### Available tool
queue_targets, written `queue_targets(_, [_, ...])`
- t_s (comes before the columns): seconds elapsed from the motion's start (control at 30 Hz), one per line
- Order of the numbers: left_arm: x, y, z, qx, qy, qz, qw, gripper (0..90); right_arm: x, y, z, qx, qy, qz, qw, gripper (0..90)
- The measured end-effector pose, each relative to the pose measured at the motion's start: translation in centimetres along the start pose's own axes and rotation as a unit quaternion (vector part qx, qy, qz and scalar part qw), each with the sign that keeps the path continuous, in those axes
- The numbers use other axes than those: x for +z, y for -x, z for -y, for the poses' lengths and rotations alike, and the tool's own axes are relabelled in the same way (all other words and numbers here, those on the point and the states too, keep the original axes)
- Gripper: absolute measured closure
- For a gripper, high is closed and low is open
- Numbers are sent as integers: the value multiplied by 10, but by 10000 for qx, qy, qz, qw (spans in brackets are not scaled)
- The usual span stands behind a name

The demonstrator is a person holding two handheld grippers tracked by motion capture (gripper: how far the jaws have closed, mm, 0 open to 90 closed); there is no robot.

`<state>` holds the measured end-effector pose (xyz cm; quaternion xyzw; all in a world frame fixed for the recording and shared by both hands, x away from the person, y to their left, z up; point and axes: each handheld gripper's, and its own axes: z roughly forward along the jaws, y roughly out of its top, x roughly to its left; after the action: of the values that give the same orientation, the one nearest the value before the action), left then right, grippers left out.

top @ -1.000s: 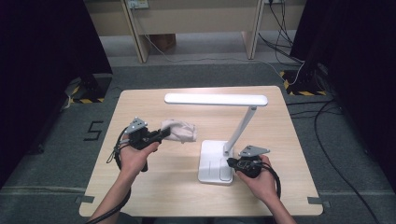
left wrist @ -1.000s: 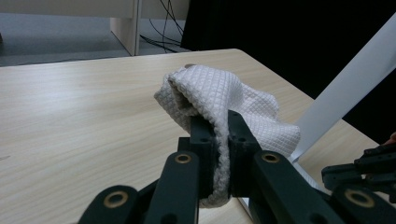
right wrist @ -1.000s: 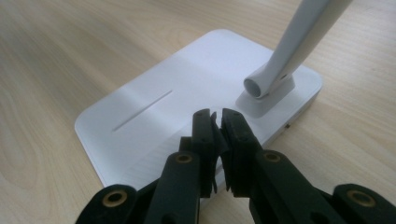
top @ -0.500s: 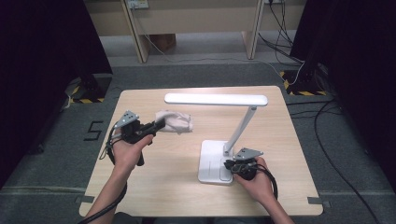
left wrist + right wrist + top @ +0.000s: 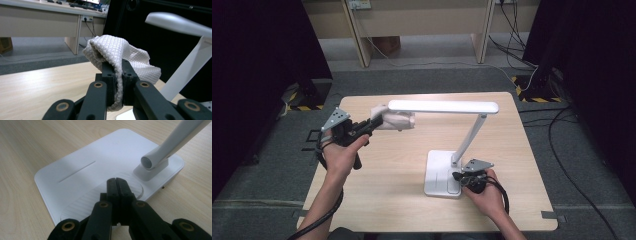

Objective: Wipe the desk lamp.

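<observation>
**K:** Wooden table (image 5: 392, 200) on grey carpet, dark curtains either side, desk legs at the back. White desk lamp (image 5: 452, 145) stands right of centre, head stretched out level toward the left.

**M:** Left side?

**K:** Left gripper (image 5: 373, 123) is held up off the table, jaws clamped tight on a white waffle-weave cloth (image 5: 117, 53). In the left gripper view the cloth is pinched between the two black jaws and bunches up over their tips. From above, the cloth (image 5: 394, 120) sits just under the left end of the lamp head (can't tell if it touches).

**M:** Right side?

**K:** Right gripper (image 5: 116, 180) is low over the lamp base (image 5: 82, 170), jaws pressed together, nothing between them; they have just been closing. Tips sit on the ribbed round patch of the base, just beside the foot of the lamp arm (image 5: 172, 142). Right hand (image 5: 484, 197) rests near the table's front edge.

**M:** Anything else on the table?

**K:** Just the gripper cables.
</observation>
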<state>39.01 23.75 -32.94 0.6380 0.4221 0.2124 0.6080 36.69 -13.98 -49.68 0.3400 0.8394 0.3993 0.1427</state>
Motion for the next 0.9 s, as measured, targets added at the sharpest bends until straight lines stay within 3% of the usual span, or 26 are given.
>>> queue_targets(0.17, [-4, 7, -9, -113, 117, 195, 9997, 839, 0, 0, 0, -8, 8, 4, 10000, 900])
queue_targets(0.43, [-10, 13, -19, -115, 253, 305, 9991, 839, 0, 1, 0, 18, 6, -13, 10000, 900])
queue_targets(0.9, [-20, 19, -37, 92, 485, 322, 9983, 839, 0, 1, 0, 26, 27, -29, 10000, 900])
